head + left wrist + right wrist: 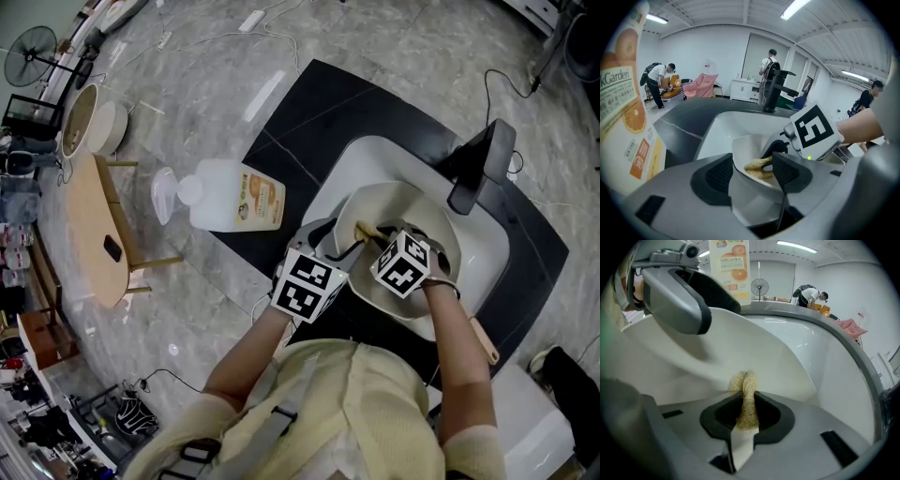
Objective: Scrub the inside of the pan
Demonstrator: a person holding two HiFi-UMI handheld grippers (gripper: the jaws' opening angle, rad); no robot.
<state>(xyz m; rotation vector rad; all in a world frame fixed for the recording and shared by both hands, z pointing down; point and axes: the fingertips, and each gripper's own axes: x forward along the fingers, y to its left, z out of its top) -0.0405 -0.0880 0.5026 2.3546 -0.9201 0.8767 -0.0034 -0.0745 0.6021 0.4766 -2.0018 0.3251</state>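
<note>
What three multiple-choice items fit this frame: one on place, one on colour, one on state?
1. Where is the pan?
A in the white sink
B on the floor
C on the black counter

2. What colour is the faucet?
A red
B black
C white

3. The right gripper is:
A open and empty
B shut on the scrubber
C shut on a bottle

Answers:
1 A, the head view shows the pan lying inside the basin.
2 B, the faucet is dark against the white sink.
3 B, the right gripper view shows the fibrous scrubber pinched between the jaws.
</note>
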